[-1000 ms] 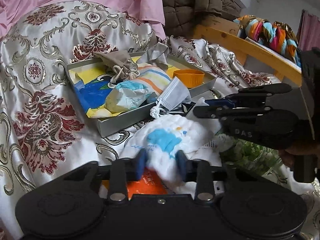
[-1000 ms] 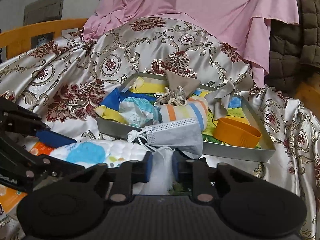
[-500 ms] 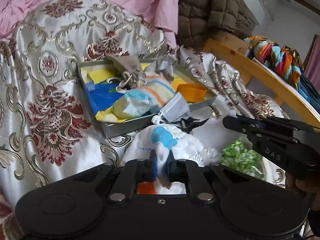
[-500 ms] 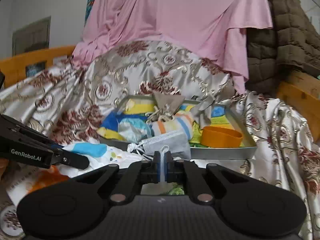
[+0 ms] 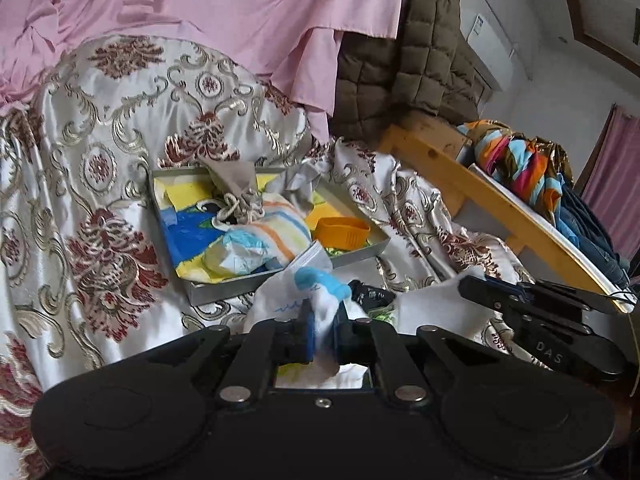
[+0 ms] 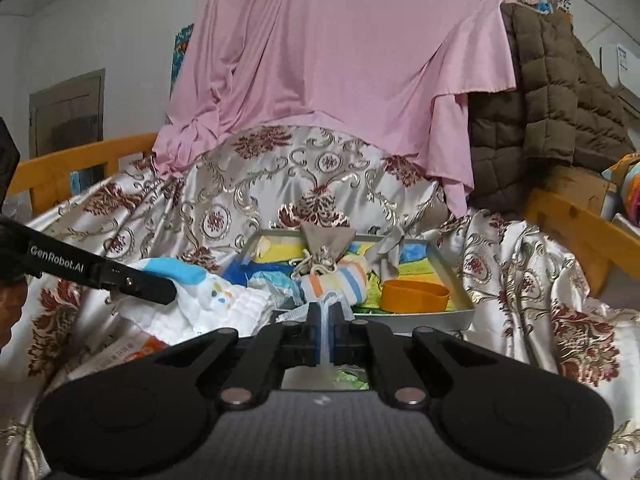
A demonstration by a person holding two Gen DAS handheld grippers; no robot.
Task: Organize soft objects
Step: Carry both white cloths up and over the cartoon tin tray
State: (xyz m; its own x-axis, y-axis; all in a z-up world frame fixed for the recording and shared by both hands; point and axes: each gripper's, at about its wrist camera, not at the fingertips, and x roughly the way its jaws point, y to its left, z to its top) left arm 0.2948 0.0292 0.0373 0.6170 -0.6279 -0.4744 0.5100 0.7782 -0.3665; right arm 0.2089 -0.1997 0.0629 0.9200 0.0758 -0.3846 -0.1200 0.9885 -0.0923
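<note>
White quilted cloth with blue patch [image 5: 316,292] is clamped in left hand-held gripper [image 5: 323,330]; its white edge [image 6: 325,320] is pinched by right hand-held gripper [image 6: 325,334], before grey metal tray [image 6: 452,276].

The left gripper [image 5: 322,330] is covering the lower part of the white cloth [image 5: 288,292] pinched in its jaws. The face mask [image 5: 316,254] is peeking out only as a corner behind that cloth. In the right wrist view, the right gripper [image 6: 325,334] is hiding most of the white fold [image 6: 326,304] it is clamping, and the green item [image 6: 352,376] beneath it is showing too little to identify. The orange packet [image 6: 136,350] is lying half buried under cloth, its print too blurred to read.
</note>
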